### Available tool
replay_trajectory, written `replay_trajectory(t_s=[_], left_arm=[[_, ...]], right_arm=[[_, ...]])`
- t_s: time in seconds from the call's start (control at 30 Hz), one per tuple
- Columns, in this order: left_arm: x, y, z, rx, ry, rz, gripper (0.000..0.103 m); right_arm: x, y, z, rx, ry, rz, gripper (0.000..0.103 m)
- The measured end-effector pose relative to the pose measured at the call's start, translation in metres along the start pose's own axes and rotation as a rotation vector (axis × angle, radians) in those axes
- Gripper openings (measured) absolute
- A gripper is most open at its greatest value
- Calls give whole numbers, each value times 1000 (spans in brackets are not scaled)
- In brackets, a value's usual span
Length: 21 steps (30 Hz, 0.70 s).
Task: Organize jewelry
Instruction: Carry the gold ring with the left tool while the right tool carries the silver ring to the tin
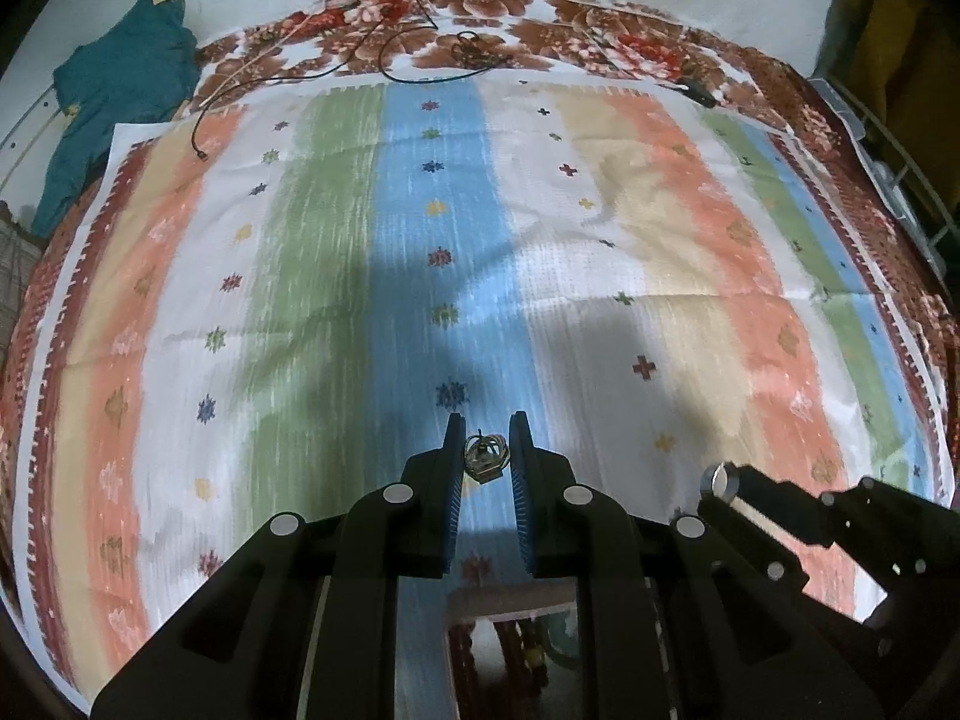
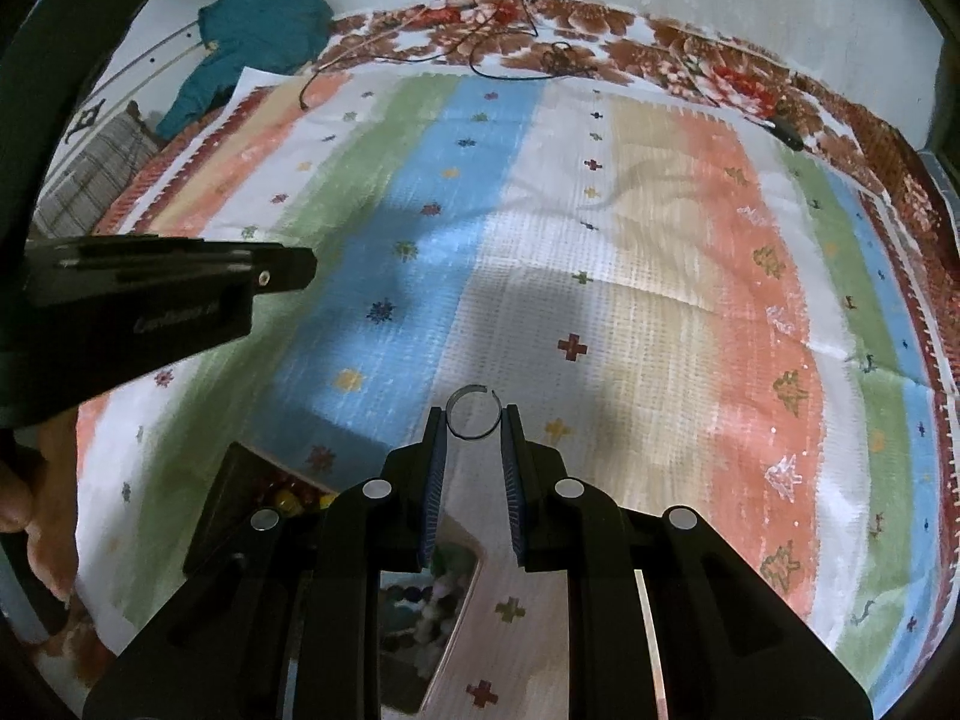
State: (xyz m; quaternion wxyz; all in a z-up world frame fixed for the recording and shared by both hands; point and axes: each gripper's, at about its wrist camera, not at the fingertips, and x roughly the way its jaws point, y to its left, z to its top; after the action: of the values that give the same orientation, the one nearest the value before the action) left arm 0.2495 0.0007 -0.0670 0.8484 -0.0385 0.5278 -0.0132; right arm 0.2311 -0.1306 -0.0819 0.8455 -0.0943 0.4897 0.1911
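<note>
- Left gripper closed on a small metal jewelry piece, apparently a ring with a stone setting, pinched between the blue ribbed pads above the blue stripe of the striped cloth.
- Right gripper clamped on an open thin metal ring, a gap in its hoop at the upper right, pressed from both sides by the pads, over the white and cream stripes.
- Both grippers raised clear of the cloth, casting shadows onto it.
- Jewelry box with coloured beads inside, low in the right wrist view, partly hidden behind the gripper body; second light tray of beads just beside it.
- Same box edge seen below the left gripper's fingers.
- Right gripper's body visible at lower right of the left wrist view; left gripper's body at left of the right wrist view.
- Teal garment at the far left corner, off the cloth.
- Black cord and a dark tangled chain on the floral bedsheet along the far edge.
- Bare hand at the left border of the right wrist view.
</note>
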Motion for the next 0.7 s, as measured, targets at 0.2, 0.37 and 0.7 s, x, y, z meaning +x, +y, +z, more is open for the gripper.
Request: replay_trajectory(t_s=[0.2,0.37,0.7], left_arm=[[-20,0,-17,5,-26,-16,14],[-35,2,-27,-3,-44,-37,14],[-62,-4,-47,18,-87,-52,14]], right_arm=[[-13,5,-8,-9,-20,3,19],[-22,7,-13,-13,-30,13,19],[-31,11,-23,-15,-31,27,19]])
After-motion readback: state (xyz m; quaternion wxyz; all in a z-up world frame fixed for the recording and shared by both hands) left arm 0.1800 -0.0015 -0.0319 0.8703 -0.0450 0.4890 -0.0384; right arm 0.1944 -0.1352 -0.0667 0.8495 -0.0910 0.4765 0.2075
